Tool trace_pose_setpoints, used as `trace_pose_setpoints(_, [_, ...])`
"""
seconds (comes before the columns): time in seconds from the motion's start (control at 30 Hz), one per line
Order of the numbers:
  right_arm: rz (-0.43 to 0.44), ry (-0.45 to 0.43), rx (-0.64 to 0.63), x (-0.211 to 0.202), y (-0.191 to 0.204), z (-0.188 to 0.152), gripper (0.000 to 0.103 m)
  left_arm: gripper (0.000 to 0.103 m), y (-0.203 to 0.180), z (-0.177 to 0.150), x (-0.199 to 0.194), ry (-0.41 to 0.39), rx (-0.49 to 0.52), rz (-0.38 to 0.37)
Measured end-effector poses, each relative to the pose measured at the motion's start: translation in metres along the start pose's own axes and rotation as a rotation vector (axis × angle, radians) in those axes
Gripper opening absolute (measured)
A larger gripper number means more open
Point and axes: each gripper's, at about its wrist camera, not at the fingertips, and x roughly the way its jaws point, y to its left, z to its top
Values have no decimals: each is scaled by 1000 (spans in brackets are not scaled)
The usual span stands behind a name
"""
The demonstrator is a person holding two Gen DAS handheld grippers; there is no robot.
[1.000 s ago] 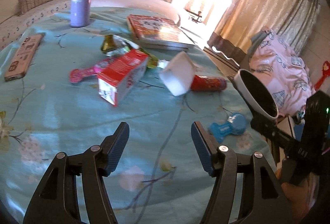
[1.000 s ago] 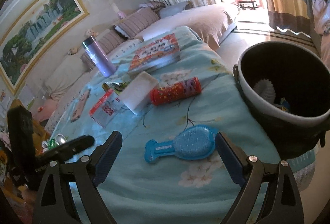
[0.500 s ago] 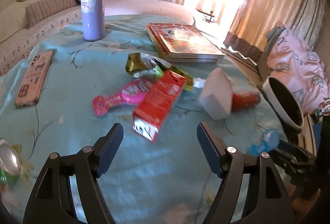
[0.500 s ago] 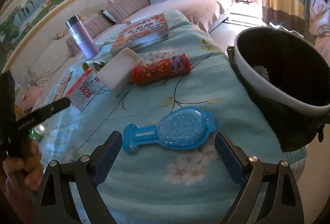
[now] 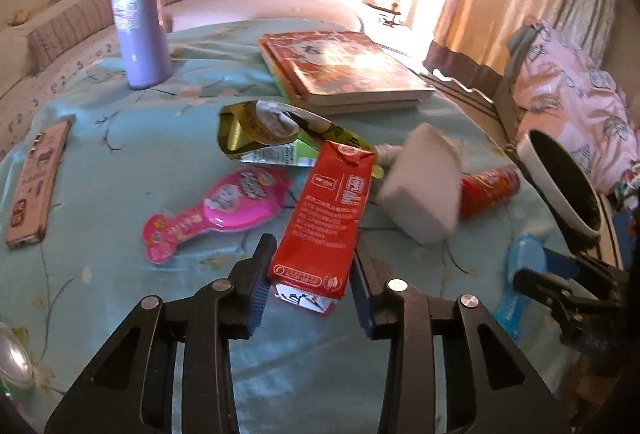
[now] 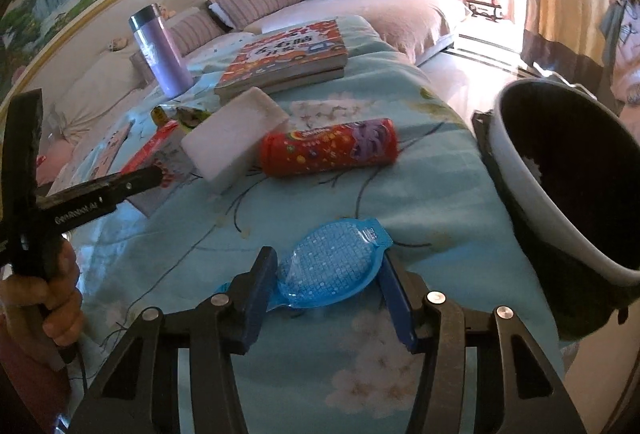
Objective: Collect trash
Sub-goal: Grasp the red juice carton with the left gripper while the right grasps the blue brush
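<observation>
Left wrist: left gripper (image 5: 312,274) straddles the near end of the red carton (image 5: 328,218) at frame centre, jaws narrowed, contact unclear.

Right wrist: right gripper (image 6: 328,282) flanks the blue brush (image 6: 332,266), lower centre; grip unclear. Bin (image 6: 560,170) at right edge.

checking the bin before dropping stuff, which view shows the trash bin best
The right wrist view: the trash bin faces the camera, its dark inside open to sight. The left wrist view shows it only edge-on at the far right.
</observation>
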Motion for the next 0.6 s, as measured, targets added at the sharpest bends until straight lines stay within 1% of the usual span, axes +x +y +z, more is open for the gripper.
trace_pose_setpoints(0.1, [23,-6,-4,0,2,0,52,33,-4,-4,-9,-10,0,-11])
trace_pose_setpoints(0.3, [64,-31,17,-12,1,-4,52,32,-13,-14,-35,-37,-40,-58])
trace_pose_setpoints(0.4, [67,-44,24,-21,-2,-5,52,32,-23,-19,-47,-50,-46,-87])
trace_pose_setpoints(0.6, [58,-85,56,-45,-19,-8,52,31,-52,-22,-63,-66,-22,-141])
